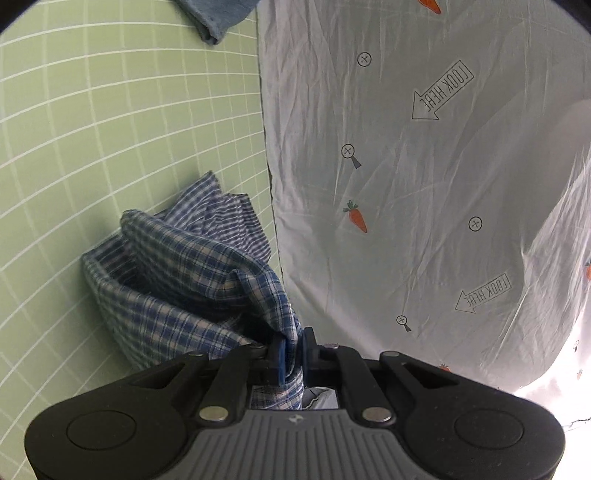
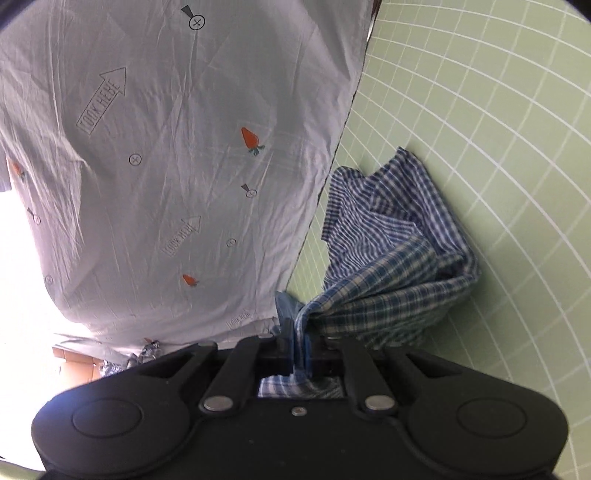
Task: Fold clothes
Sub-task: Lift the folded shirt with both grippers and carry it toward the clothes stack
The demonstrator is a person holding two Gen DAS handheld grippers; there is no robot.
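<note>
Left wrist view first: the left gripper is pinching a bunched edge of the blue-and-white plaid cotton shirt, with its blue pads pressed together on the cloth. The rest of the shirt is piling up ahead and to the left of the jaws, slumping in a crumpled heap on the pale green gridded cutting mat. Right beside it, the wrinkled white sheet printed with orange carrots and "LOOK HERE" arrows is covering the other half of the surface. A folded grey-blue cloth is poking in at the top edge, well apart from the shirt.

Right wrist view: the right gripper is also clamping down on the plaid shirt, with fabric running back between the pads. From here the heap is spreading ahead and to the right on the green mat, with the carrot sheet on the left.

So each gripper is holding one point of the same garment, and the bulk is sagging between them on the mat. I can't tell which edge or corners these are. My guess is the coming move hinges on pulling the two grips apart, so the shirt's long axis stretches out between them before any folding.
</note>
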